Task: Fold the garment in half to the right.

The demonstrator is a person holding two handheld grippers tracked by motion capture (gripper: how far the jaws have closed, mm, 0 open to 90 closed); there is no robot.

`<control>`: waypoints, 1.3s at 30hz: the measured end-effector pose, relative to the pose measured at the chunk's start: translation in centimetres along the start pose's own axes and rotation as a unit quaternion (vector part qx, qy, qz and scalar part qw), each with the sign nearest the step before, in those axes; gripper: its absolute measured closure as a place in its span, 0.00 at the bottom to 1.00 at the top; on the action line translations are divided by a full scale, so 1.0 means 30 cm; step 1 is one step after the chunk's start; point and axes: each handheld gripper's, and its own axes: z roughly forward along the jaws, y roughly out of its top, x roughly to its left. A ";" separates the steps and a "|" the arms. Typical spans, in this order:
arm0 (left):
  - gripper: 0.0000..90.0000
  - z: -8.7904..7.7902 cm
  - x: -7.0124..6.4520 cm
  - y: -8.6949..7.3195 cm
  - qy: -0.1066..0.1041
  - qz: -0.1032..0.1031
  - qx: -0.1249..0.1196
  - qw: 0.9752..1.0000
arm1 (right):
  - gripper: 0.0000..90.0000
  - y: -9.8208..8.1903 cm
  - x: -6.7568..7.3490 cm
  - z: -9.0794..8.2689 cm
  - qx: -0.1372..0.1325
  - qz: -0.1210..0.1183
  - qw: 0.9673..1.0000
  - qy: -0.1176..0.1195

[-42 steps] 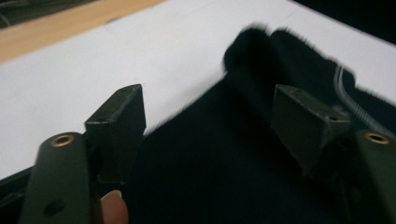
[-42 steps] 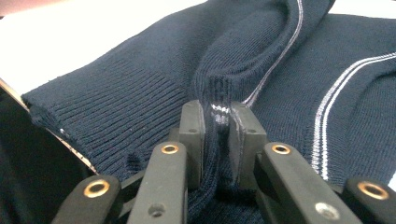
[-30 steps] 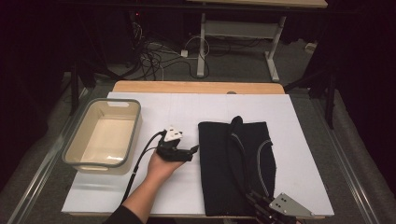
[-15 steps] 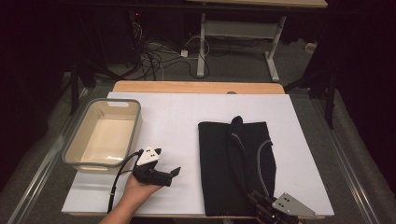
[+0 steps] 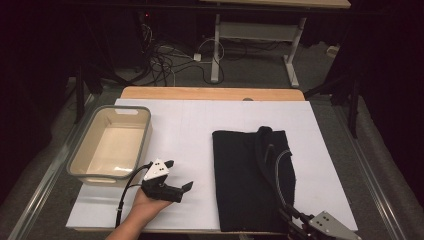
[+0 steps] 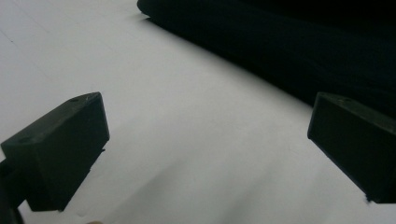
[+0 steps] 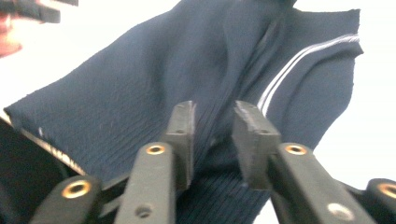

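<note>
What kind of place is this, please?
Probably a lab or workshop set up for recording handling tasks: a white board-covered wooden table, tangled black cables on the grey carpet floor, and dark surroundings. A folded dark navy knitted garment and clear plastic tub serve as props.

I counted one dark folded garment (image 5: 250, 180) on the one white sheet (image 5: 190, 125), and two thin white stripes (image 7: 299, 63) ran along that cloth. One beige bin (image 5: 111, 146) sat at the sheet's edge. I had two grippers out there, my left gripper (image 5: 179, 176) and my right gripper (image 7: 214, 128), each with two black jaws, four jaws in all
</note>
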 end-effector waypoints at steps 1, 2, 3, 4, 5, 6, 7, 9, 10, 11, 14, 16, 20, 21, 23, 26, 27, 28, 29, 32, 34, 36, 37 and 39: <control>0.00 0.000 -0.001 0.000 0.000 0.002 0.000 1.000 | 0.71 0.014 0.000 -0.005 -0.009 0.000 1.000 0.001; 0.00 0.000 -0.002 0.000 0.000 0.003 0.000 1.000 | 0.68 0.027 0.003 -0.005 -0.013 -0.003 1.000 0.001; 0.00 0.000 -0.003 -0.001 0.000 0.005 -0.001 1.000 | 0.66 0.036 0.008 -0.001 -0.014 -0.006 1.000 0.001; 0.00 0.000 -0.003 -0.001 0.001 0.005 -0.002 1.000 | 0.64 0.046 0.013 0.009 -0.013 -0.009 1.000 -0.002; 0.00 -0.001 -0.004 -0.001 0.001 0.005 -0.002 1.000 | 0.62 0.053 0.013 0.030 -0.011 -0.009 1.000 -0.008; 0.00 -0.001 -0.004 -0.001 0.002 0.005 -0.002 1.000 | 0.61 0.056 0.008 0.051 -0.004 -0.003 1.000 -0.007; 0.00 -0.001 -0.004 -0.001 0.002 0.005 -0.003 1.000 | 0.61 0.056 0.004 0.067 0.003 0.002 1.000 -0.005; 0.00 -0.001 -0.005 -0.002 0.003 0.005 -0.003 1.000 | 0.64 0.051 -0.004 0.103 0.023 0.002 1.000 -0.011; 0.00 -0.002 -0.005 -0.002 0.004 0.005 -0.003 1.000 | 0.74 0.044 -0.010 0.115 0.030 0.002 0.999 -0.013; 0.00 -0.002 -0.005 -0.002 0.004 0.005 -0.004 1.000 | 0.85 0.033 -0.020 0.122 0.034 0.005 0.999 -0.009; 0.00 -0.003 -0.006 -0.003 0.005 0.005 -0.005 1.000 | 0.97 0.013 -0.050 0.104 0.030 0.017 0.999 -0.004; 0.00 -0.003 -0.006 -0.003 0.006 0.005 -0.005 1.000 | 0.97 0.000 -0.064 0.078 0.024 0.027 0.999 -0.007; 0.00 0.001 -0.008 -0.001 0.001 0.011 0.000 1.000 | 0.89 -0.035 -0.080 0.063 0.033 0.030 0.999 -0.014; 0.00 0.001 -0.010 -0.001 0.003 0.013 0.001 1.000 | 0.84 -0.034 -0.085 0.060 0.032 0.032 0.999 -0.016; 0.00 0.002 -0.010 -0.001 0.004 0.013 0.001 1.000 | 0.75 -0.020 -0.086 0.056 0.024 0.031 0.999 -0.016; 0.00 0.000 -0.012 -0.002 0.004 0.015 -0.001 1.000 | 0.64 0.025 -0.076 0.074 0.013 0.026 0.999 -0.018; 0.00 -0.001 -0.013 -0.003 0.004 0.016 -0.002 1.000 | 0.63 0.045 -0.075 0.093 0.015 0.018 1.000 -0.020; 0.00 -0.001 -0.013 -0.003 0.003 0.016 -0.004 1.000 | 0.62 0.071 -0.079 0.123 0.018 0.010 1.000 -0.024; 0.00 -0.001 -0.013 -0.003 0.002 0.016 -0.004 1.000 | 0.62 0.087 -0.084 0.145 0.020 0.004 0.999 -0.029; 0.00 -0.002 -0.013 -0.003 0.000 0.018 -0.005 1.000 | 0.60 0.157 -0.136 0.261 0.037 0.003 0.998 -0.050; 0.00 -0.003 -0.014 -0.004 -0.001 0.021 -0.005 1.000 | 0.58 0.197 -0.180 0.330 0.048 0.008 0.997 -0.065; 0.00 -0.002 -0.015 -0.004 -0.002 0.021 -0.007 1.000 | 0.57 0.236 -0.223 0.386 0.059 0.015 0.995 -0.076; 0.00 -0.003 -0.014 -0.004 -0.003 0.022 -0.007 1.000 | 0.55 0.248 -0.239 0.404 0.064 0.016 0.995 -0.080; 0.00 -0.003 -0.015 -0.005 -0.004 0.023 -0.008 1.000 | 0.52 0.270 -0.276 0.448 0.075 0.031 0.993 -0.087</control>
